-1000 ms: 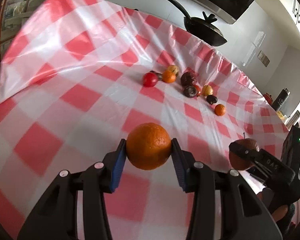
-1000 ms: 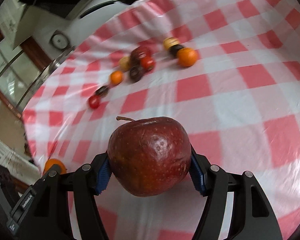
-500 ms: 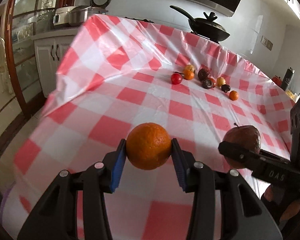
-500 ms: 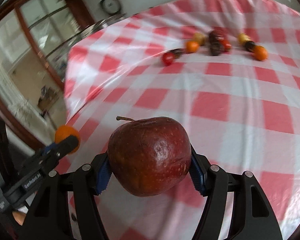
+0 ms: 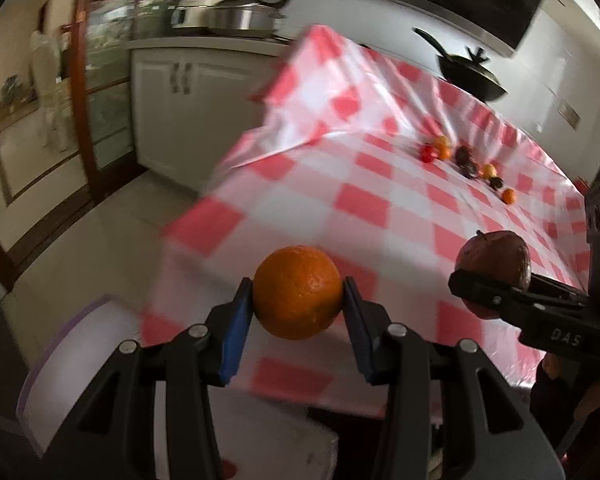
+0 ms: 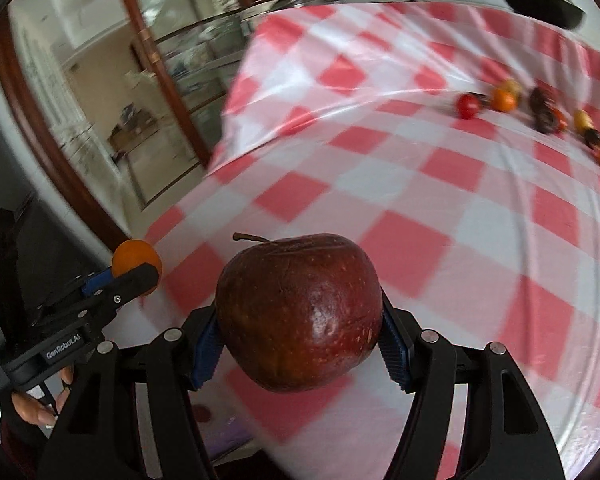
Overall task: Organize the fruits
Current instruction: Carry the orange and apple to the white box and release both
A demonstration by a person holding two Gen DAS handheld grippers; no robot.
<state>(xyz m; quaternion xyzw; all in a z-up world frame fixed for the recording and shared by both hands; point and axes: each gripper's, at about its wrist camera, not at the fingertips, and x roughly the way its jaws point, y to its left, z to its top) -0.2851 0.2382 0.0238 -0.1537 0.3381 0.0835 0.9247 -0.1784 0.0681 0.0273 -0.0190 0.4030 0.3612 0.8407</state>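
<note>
- Left wrist view: left gripper (image 5: 298, 308) is pointing downward, clamping an orange (image 5: 298, 292).
- Right gripper (image 6: 300, 328) is angling downward, squeezing a red apple (image 6: 300, 310).

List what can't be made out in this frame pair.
- Small fruits: both views, too small and blurred to identify.
- White container: left wrist view, contents hidden by left gripper; cut off.
- Apple underside: hidden by right gripper.

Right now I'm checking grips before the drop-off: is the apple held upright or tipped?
Upright. The apple sits clamped between the right gripper's blue fingers, with its stem at the top.
</note>
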